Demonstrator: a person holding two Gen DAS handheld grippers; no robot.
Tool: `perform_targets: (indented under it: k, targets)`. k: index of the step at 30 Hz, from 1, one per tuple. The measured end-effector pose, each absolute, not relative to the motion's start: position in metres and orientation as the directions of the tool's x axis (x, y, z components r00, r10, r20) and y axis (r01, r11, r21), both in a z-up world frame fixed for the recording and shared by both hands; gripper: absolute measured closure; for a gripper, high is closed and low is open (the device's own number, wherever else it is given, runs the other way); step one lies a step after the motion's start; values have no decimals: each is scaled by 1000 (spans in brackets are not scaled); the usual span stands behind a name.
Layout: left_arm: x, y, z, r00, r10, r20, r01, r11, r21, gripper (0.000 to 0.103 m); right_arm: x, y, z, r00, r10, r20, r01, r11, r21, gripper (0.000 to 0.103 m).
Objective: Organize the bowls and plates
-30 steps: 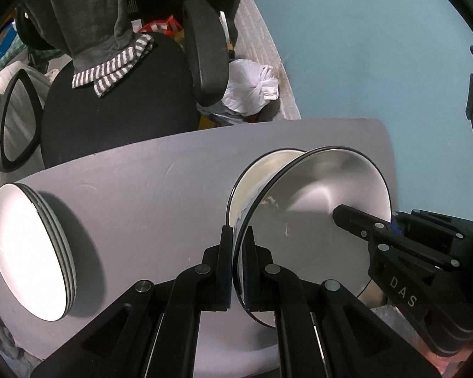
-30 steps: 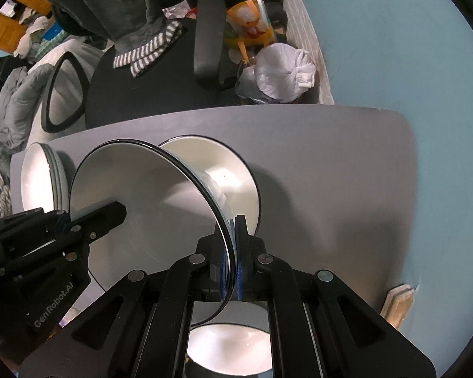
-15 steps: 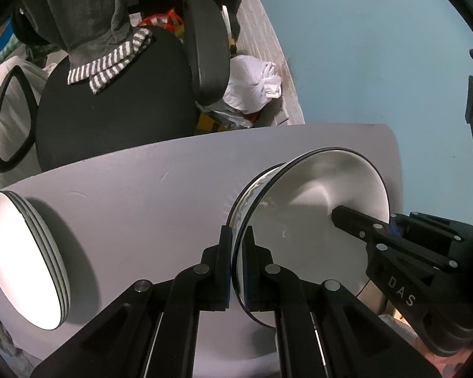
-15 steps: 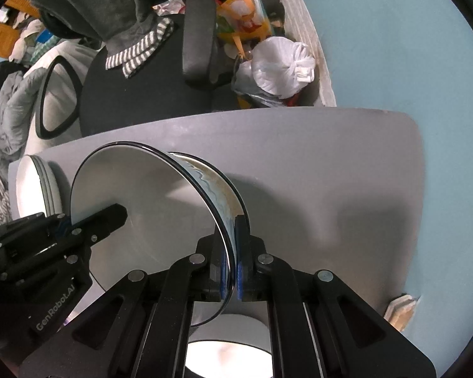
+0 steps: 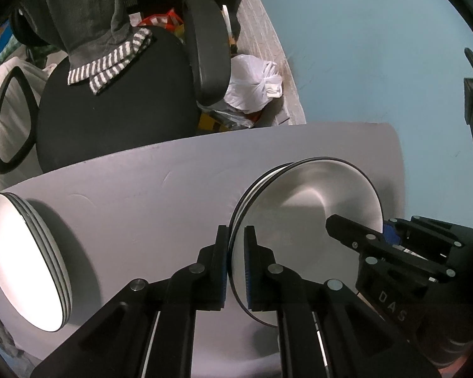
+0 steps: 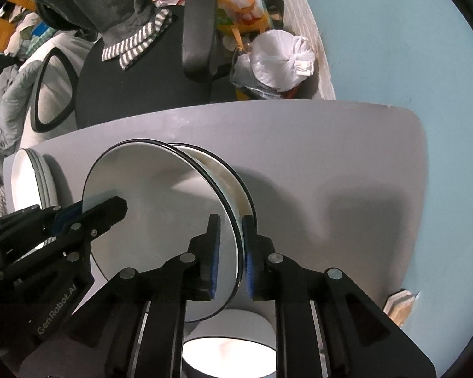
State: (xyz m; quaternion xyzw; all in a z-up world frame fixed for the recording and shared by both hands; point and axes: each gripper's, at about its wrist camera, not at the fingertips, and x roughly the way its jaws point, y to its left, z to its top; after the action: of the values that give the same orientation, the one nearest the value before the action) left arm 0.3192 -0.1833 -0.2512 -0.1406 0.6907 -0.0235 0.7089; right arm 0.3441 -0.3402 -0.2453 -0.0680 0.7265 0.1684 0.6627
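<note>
- Setting top plate (image 5: pixel 302 220) onto the pile (image 6: pixel 233 186) right of the plate stack (image 5: pixel 25 255).
- Left gripper (image 5: pixel 236 264) nearly shut, pads just off the rim.
- Right gripper (image 6: pixel 231 252) opening, rim between its pads, no grip.
- Next: lifting both clear, likely then fetching the bowl (image 6: pixel 227 356) near the pile.

Only two printed markings can be read, both on the black claw bodies. In the left wrist view, the letters "DAS" stand in pale print on the body of the right claw (image 5: pixel 386 239), low at the right side of the picture. In the right wrist view, "GenRobot.AI" runs slantwise in pale print along the body of the left claw (image 6: pixel 88 209), at the lower left. No other writing, number or label can be made out on the dishes, the tabletop (image 6: pixel 299 157) or the clutter beyond its far edge.
</note>
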Motion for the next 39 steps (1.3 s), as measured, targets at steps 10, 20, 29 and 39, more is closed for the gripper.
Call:
perform_targets:
  k: [10, 20, 29, 39]
  targets:
    - [314, -179, -248, 56, -231, -971, -181, 955, -237, 78, 341, -334, -226, -30, 101, -994, -358, 928, 105, 61]
    - [299, -181, -218, 126, -187, -974, -144, 968, -204, 72, 338, -331, -209, 27, 88, -996, -378, 923, 71, 58]
    - [285, -180, -187, 201, -186, -962, -129, 968, -214, 61, 327, -336, -191, 96, 77, -992, -372, 927, 36, 49]
    - [266, -182, -164, 252, -163, -954, -100, 976, -193, 55, 309, -351, -173, 132, 78, -988, -351, 936, 27, 46]
